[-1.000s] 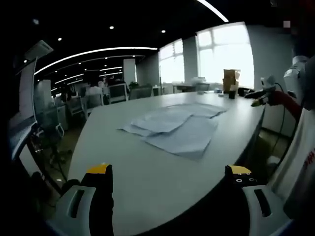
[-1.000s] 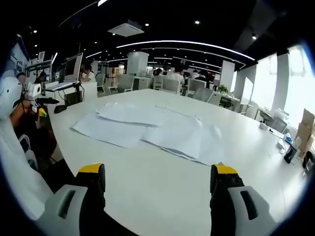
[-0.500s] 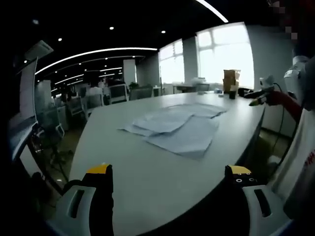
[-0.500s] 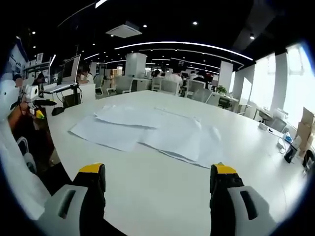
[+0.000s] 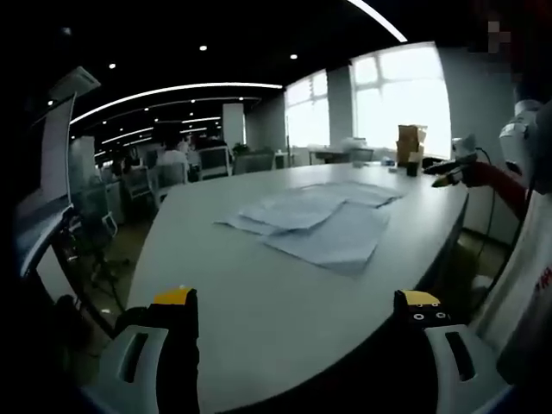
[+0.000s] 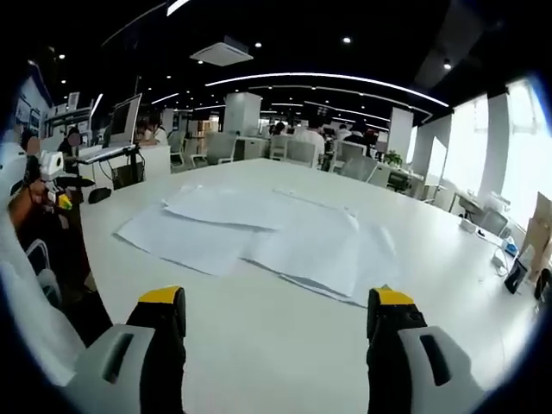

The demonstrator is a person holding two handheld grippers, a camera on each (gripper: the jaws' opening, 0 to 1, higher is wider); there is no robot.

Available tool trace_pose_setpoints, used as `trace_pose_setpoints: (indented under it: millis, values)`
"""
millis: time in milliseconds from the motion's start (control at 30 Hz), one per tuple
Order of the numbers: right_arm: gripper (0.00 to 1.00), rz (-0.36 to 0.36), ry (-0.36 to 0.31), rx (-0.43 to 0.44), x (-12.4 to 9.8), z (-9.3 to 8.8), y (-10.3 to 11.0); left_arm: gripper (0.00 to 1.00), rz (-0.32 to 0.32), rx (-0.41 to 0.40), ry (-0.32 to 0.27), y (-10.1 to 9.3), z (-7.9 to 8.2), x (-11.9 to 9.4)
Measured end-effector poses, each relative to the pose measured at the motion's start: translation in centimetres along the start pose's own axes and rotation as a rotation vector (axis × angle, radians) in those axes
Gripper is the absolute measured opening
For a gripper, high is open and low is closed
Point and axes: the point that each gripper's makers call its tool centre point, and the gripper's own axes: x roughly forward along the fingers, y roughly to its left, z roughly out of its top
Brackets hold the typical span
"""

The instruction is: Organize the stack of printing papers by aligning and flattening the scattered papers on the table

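Papers lie fanned and overlapping on the surface, straight ahead of the right tool and well apart from its wide, empty jaws. From the left tool, also wide and empty, the papers are seen ahead and slightly rightward; the right tool is judged nearer.

Bare table before papers (unobstructed).
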Motion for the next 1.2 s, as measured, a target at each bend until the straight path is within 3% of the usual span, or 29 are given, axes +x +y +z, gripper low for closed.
trace_pose_setpoints:
  millis: [533,1200]
  values:
    - [0.81,0.048,0.003,-0.024,2.6,0.6,0.1,0.96,0.026,0.007,0.018,0.3,0.0,-0.9]
    - [0.80,0.072,0.010,-0.047,3.8,1.4,0.3,0.96,0.023,0.012,0.014,-0.1,0.0,-1.4]
